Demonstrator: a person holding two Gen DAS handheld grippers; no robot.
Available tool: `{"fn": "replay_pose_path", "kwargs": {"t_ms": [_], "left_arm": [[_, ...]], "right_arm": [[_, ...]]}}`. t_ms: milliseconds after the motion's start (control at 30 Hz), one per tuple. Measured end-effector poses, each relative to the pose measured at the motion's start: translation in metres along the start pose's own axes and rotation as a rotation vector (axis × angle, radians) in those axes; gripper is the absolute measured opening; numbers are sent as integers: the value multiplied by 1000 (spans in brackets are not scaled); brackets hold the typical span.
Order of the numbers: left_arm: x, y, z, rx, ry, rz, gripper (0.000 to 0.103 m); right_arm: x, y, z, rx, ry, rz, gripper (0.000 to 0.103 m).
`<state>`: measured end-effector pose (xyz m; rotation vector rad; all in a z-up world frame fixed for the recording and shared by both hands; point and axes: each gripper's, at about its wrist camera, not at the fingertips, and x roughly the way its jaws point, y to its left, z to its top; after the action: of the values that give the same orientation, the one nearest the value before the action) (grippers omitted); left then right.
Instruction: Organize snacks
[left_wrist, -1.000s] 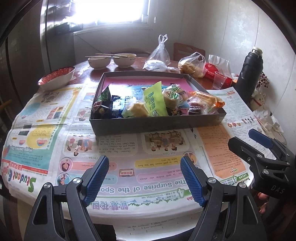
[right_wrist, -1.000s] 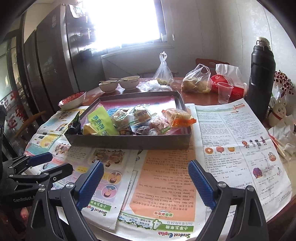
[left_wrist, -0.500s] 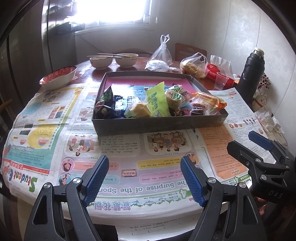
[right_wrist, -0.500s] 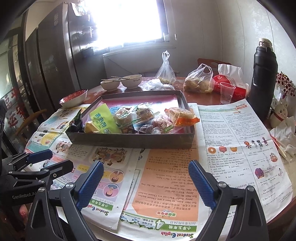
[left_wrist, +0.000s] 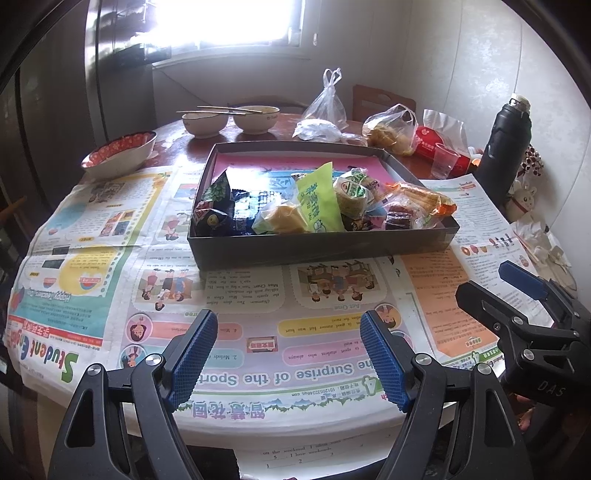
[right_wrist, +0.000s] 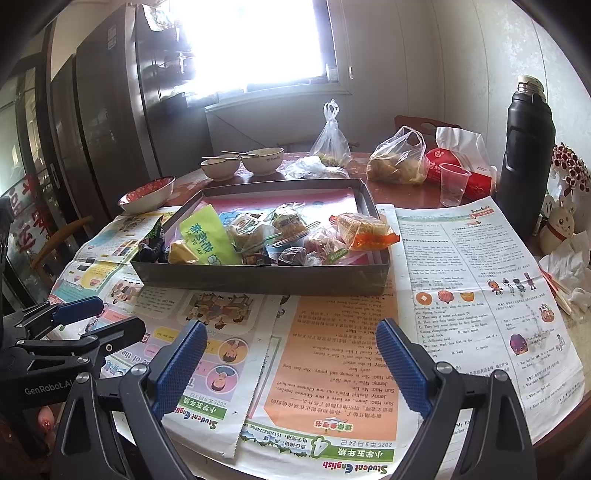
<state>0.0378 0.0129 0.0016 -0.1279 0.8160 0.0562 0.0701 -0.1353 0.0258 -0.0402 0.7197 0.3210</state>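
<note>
Newspaper-covered worktop (left_wrist: 110, 258), snack box dead ahead of both my hand-held grippers.

Both sit released and empty: left hand-held gripper (left_wrist: 288, 354) and right hand-held gripper (right_wrist: 291, 365) hover over the paper, well short of the dark box (left_wrist: 321, 251). Its long side runs across my view, snacks heaped against the near wall. From the left, the green packet (left_wrist: 319, 203) lies almost straight ahead; from the right, the orange-wrapped cake (right_wrist: 364, 230) at the box's right end is the nearer pick, I judge.
</note>
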Motion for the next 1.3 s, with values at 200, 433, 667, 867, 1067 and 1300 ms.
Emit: {"fn": "replay_pose_path", "kwargs": {"t_ms": [200,433,667,867,1067,1300], "left_arm": [[0,1,0,-1,3,3,81],[0,1,0,2,0,11,81],[0,0,0,7,0,19,81],[1,0,0,6,0,20,81],[0,0,0,5,0,21,81],[0,0,-1,5,3,17,81]], "right_arm": [[0,0,0,1,-1,-1,93],[0,0,0,6,-1,-2,93],[0,-1,0,5,0,-3,93],[0,-1,1,6,0,-4,93],[-1,-2,1,6,-2,-3,93],[-1,-2,1,9,0,-4,93]]}}
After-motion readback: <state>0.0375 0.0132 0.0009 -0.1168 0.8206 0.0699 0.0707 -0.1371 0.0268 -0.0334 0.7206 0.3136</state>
